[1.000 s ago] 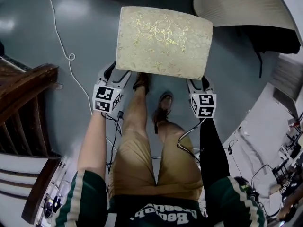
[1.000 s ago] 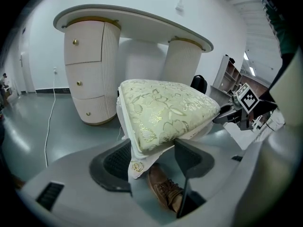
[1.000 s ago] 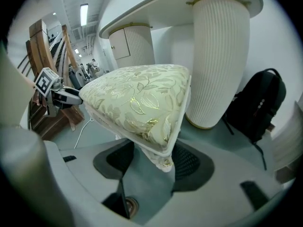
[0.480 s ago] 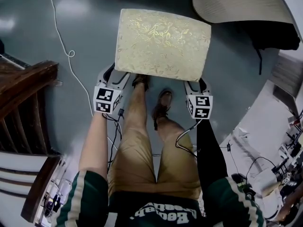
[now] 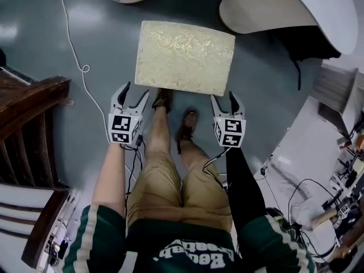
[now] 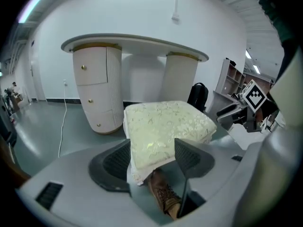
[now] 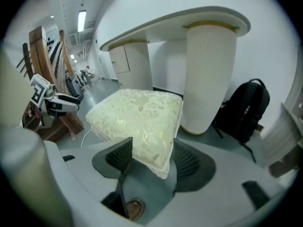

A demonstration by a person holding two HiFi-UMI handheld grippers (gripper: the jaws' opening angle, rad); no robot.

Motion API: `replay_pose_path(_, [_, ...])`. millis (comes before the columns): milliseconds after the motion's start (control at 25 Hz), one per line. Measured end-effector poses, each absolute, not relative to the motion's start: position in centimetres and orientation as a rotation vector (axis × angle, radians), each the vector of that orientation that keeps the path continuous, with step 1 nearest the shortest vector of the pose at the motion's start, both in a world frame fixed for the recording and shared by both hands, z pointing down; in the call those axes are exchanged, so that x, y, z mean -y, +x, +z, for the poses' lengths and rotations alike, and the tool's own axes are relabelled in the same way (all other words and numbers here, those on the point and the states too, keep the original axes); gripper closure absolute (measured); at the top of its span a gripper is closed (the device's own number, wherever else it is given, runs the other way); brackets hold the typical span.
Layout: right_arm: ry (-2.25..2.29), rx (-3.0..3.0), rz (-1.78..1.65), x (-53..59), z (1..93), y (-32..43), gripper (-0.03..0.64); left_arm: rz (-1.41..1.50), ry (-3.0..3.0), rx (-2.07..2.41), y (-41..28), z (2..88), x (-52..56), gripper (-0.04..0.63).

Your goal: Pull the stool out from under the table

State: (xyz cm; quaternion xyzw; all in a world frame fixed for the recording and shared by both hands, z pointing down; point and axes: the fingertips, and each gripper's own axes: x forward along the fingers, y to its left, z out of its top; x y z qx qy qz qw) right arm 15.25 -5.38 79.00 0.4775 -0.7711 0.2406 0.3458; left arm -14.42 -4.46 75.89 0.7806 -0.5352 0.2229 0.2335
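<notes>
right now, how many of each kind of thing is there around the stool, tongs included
stool: 1
table: 1
tongs: 2, left tongs open; right tongs open, jaws just opened wider, nothing between them
shoes: 2
backpack: 1
wooden chair: 1
total: 8

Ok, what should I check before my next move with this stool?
1. Stool out from under the table: ok.
2. Stool standing upright: ok.
3. Left gripper jaws open, off the stool: ok.
4. Right gripper jaws have just been opening; the stool's corner shows between them, untouched: ok.
5. Shoe clear of the stool's near edge: cannot tell.
6. Cable lying apart from the stool: ok.
</notes>
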Motion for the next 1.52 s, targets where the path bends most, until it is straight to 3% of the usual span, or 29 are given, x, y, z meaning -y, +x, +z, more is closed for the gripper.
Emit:
replay_pose_path(440, [1.341,2.240,0.388,12.5,58.9,13.2,0.349,0.416,2.400,1.626,-8.9,53.3,13.1,0.284])
replay_pose_path(920, [1.499,2.489,0.092,16.5,35.4,13.7,0.356,0.232,2.524,1.792,-5.3,32.1,14.3,0.287])
replay_pose_path(1280, [1.516,2.598,-0.043,15.8,25.3,12.6,0.357,0.032,2.577,1.809,-3.8,22.0,14.0,0.288])
replay_pose_path(1520, [1.508,2.620,-0.151,16.9,20.6,14.0,0.360,0.106,2.651,1.821,-2.3,18.3,15.1,0.288])
